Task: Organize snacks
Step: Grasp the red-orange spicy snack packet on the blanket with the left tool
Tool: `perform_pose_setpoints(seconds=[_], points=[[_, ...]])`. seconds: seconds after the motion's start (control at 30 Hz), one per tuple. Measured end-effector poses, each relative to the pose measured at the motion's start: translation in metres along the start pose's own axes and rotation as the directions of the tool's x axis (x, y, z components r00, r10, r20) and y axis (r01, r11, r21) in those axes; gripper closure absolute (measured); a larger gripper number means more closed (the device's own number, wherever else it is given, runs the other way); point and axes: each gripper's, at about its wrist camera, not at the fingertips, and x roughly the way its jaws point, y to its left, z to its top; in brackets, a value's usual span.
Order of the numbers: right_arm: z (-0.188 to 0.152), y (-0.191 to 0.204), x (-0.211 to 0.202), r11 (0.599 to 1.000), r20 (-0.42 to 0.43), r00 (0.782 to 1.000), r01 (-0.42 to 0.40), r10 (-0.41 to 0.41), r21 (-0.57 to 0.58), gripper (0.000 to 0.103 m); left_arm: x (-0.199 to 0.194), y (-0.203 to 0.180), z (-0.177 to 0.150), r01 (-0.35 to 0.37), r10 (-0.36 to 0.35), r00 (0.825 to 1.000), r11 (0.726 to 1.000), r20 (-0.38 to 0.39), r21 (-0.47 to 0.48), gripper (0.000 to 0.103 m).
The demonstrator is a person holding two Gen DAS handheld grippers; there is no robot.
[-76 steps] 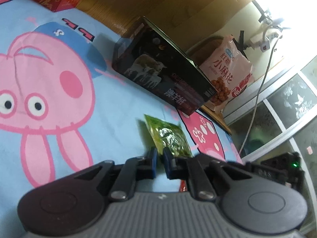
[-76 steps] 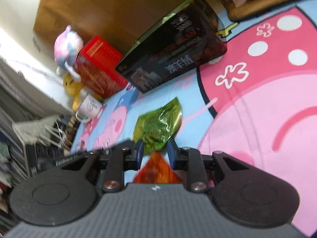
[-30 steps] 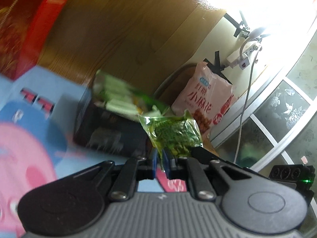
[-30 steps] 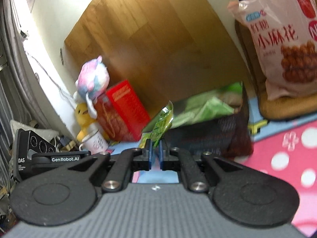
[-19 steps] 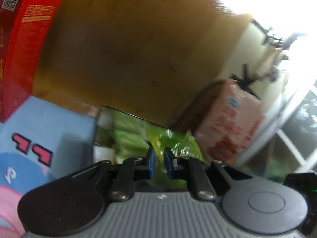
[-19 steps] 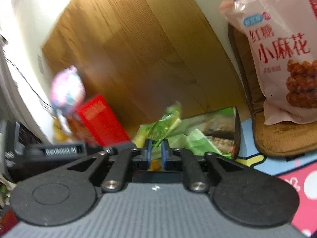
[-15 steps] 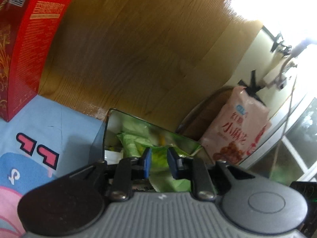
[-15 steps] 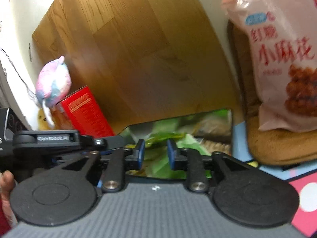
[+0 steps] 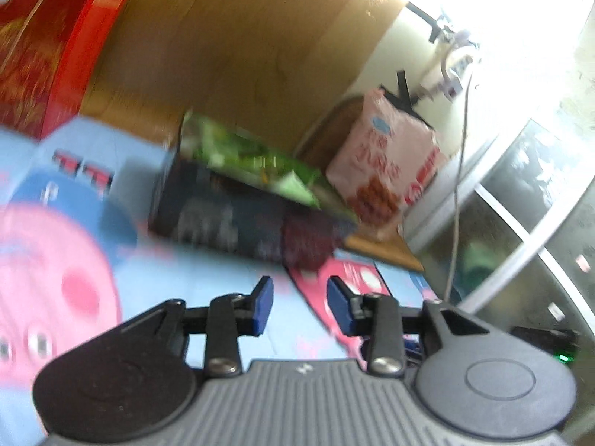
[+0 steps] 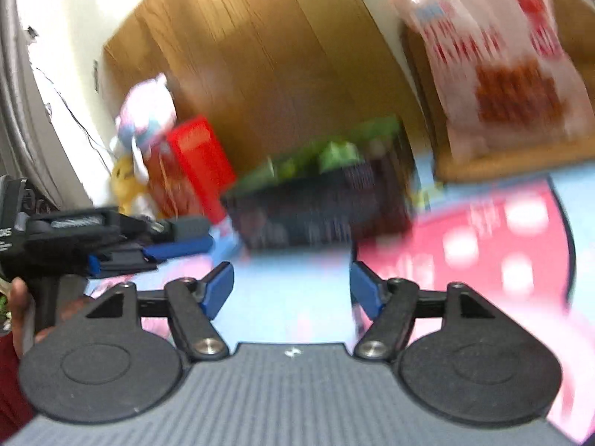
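A dark open box [image 9: 238, 219] stands on the cartoon-print mat by the wooden wall, with several green snack packets [image 9: 245, 163] in its top. The same box [image 10: 327, 208] and green packets [image 10: 334, 156] show blurred in the right wrist view. My left gripper [image 9: 299, 306] hangs over the mat in front of the box, its jaws opening with nothing between them. My right gripper [image 10: 292, 291] is also back from the box, jaws opening wide and empty. The left gripper [image 10: 174, 247] appears from the side in the right wrist view, a hand [image 10: 22, 304] holding it.
A red carton [image 9: 48, 52] stands at the left against the wall. A large pink snack bag [image 9: 386, 171] leans on a brown cushion to the right of the box. A plush toy [image 10: 145, 111] and a yellow toy sit beside the red carton [image 10: 193, 167]. Window glass and a cable are at far right.
Both grippers carried green packets up over the box, opened and let them go into it. Both have since pulled back and down from the box, jaws spreading wider.
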Motion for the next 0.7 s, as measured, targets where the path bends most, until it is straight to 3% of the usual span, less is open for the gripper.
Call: perform_pose_setpoints(seconds=[0.17,0.4,0.5,0.6,0.7], points=[[-0.014,-0.005,-0.013,0.994,-0.033,0.999,-0.034,0.037,0.099,0.032,-0.018,-0.001,-0.034,0.022,-0.023,0.999,0.999,-0.047,-0.026,0.07],[-0.021,0.007,-0.011,0.999,-0.035,0.999,-0.004,0.005,0.04,0.035,-0.028,-0.001,-0.064,0.075,-0.084,0.992,0.992,-0.096,-0.097,0.071],[-0.026,0.005,-0.013,0.999,-0.05,0.999,-0.007,0.008,0.036,0.05,-0.027,0.0,-0.077,0.07,-0.086,0.988,0.991,-0.132,-0.117,0.073],[-0.03,-0.002,-0.006,0.986,-0.131,0.986,-0.089,0.108,0.142,0.082,-0.024,0.001,-0.084,0.06,-0.077,0.987,0.991,-0.142,-0.121,0.083],[-0.034,-0.005,-0.007,0.968,-0.129,0.979,-0.126,0.156,0.217,0.082,-0.022,0.006,-0.081,0.036,-0.055,0.989,0.99,-0.139,-0.137,0.087]])
